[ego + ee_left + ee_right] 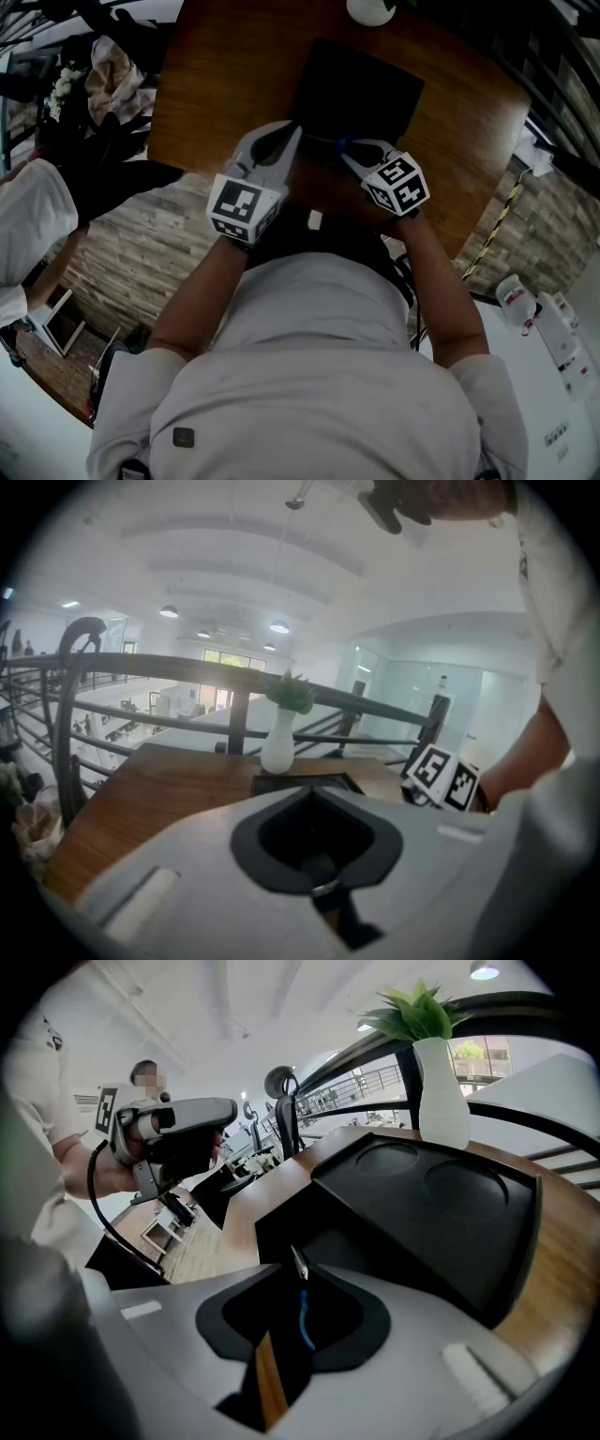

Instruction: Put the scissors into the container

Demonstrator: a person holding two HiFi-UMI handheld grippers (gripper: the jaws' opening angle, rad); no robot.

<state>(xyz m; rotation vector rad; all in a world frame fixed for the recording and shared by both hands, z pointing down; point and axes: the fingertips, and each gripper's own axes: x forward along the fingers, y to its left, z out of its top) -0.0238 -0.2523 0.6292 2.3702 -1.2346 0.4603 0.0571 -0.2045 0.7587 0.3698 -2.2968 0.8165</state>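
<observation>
Scissors (298, 1265) clamped in my right tool (300, 1290): metal tip pokes up between jaws, blue part just below it. Right tool at near edge of black container (356, 94) on wooden worktop (225, 75). Cannot tell whether scissors touch container. Left tool (289, 139) just beside right one, same edge, jaws together, nothing held. White vase (370, 9) with green plant beyond container's far side.

The scissors (302, 1321) are mostly buried between the right gripper's (298, 1283) closed jaws — only a blade tip and blue sliver show. The head view's top edge crops the vase (371, 9); the container's (356, 94) inside is just darkness.
</observation>
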